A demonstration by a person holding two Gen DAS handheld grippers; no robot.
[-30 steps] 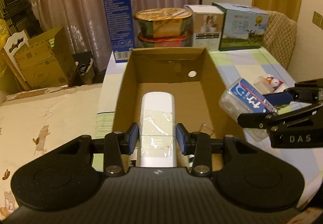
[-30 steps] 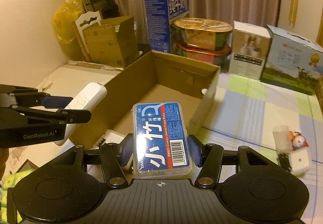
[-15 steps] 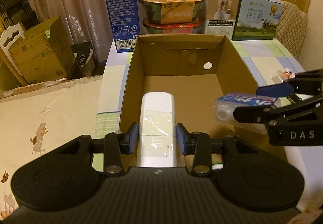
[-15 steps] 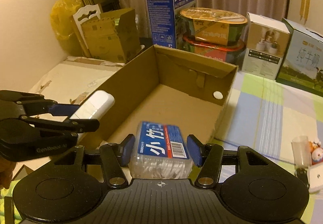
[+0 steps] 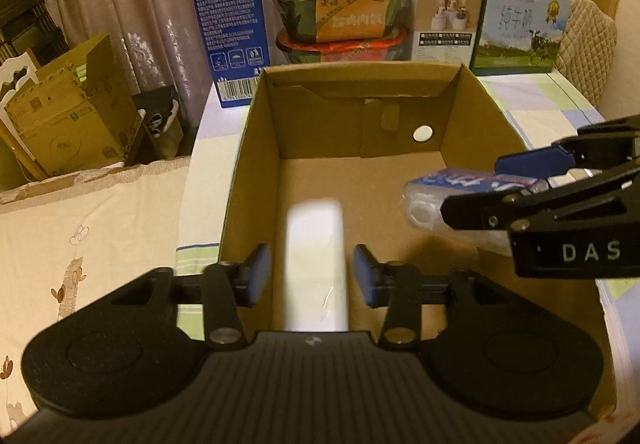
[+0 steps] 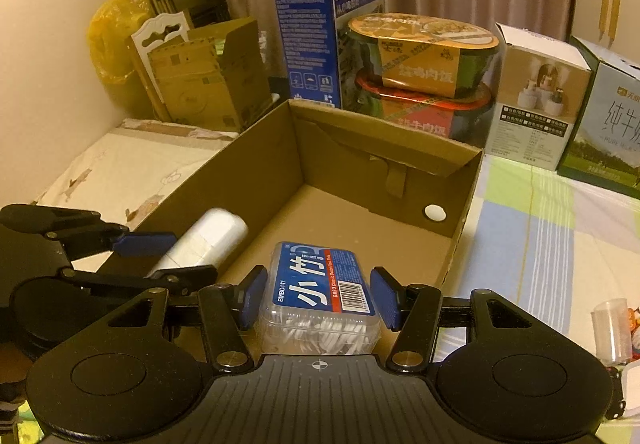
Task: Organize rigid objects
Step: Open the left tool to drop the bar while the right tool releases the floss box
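Over the open cardboard box (image 5: 256,148), your left gripper (image 5: 312,274) has its blue pads spread apart, with a visible gap on each side of the white rounded case (image 5: 314,260), which looks blurred and lies lengthwise between them above the box floor; whether it touches the floor cannot be told. From the right wrist view the same white case (image 6: 208,240) sits near the box's left wall, beside the left gripper's fingers (image 6: 144,244).

Your right gripper (image 6: 318,298) has its pads standing slightly off the sides of the clear floss-pick box (image 6: 320,296) with the blue label, so the jaws look parted rather than clamped. That box is inside the cardboard box (image 6: 460,212), toward its near right part, and it shows in the left view as well (image 5: 460,196), under your right gripper (image 5: 520,184).

Behind the cardboard box stand a tall blue milk carton (image 6: 320,28), two stacked instant rice bowls (image 6: 420,60) and a white product box (image 6: 536,96).
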